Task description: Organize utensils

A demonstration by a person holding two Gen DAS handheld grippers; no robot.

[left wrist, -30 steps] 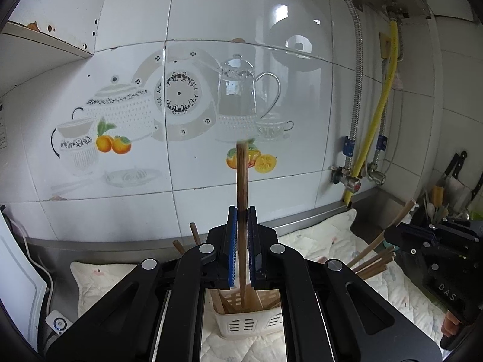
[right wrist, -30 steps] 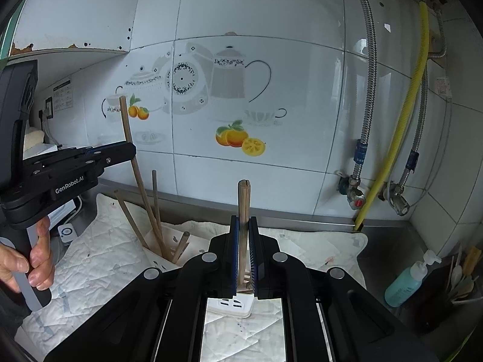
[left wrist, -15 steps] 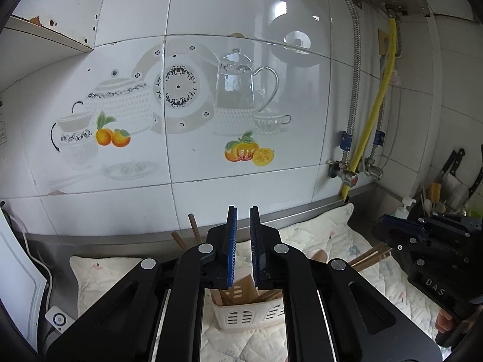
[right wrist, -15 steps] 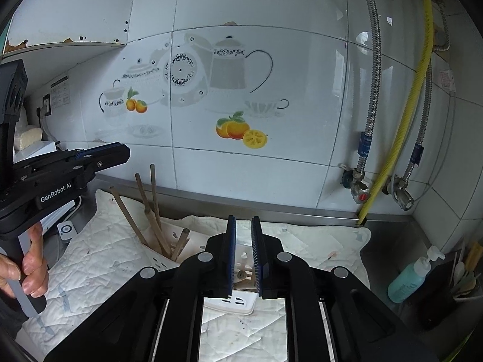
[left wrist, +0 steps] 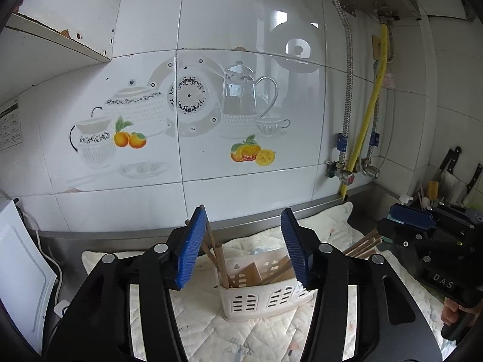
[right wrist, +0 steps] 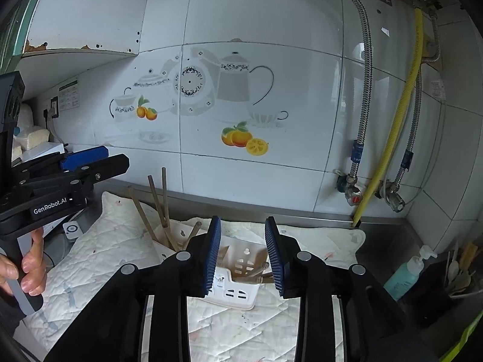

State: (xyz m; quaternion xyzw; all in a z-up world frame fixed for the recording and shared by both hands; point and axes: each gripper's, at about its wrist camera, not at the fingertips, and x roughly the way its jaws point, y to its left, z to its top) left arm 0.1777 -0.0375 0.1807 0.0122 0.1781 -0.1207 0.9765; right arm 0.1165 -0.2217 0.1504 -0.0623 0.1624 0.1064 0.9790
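Observation:
A white slotted plastic utensil holder (left wrist: pixel 259 298) stands on a quilted white cloth and holds several wooden chopsticks (left wrist: pixel 219 259) and a flat wooden utensil (left wrist: pixel 252 273). It also shows in the right wrist view (right wrist: pixel 238 274), with chopsticks (right wrist: pixel 158 205) leaning out at its left. My left gripper (left wrist: pixel 244 247) is open and empty just above and in front of the holder. My right gripper (right wrist: pixel 243 253) is open and empty above the holder too. The right gripper also shows at the right of the left wrist view (left wrist: pixel 428 241).
A tiled wall with teapot and fruit decals (left wrist: pixel 196 105) rises behind. Gas pipes and a yellow hose (right wrist: pixel 392 126) run down at the right. A soap bottle (right wrist: pixel 407 271) and a knife rack (left wrist: pixel 452 175) stand far right. A white appliance (left wrist: pixel 18 271) is at the left.
Both grippers held upright chopsticks a second ago. The chopsticks have dropped into the holder and both sets of jaws have opened wide.

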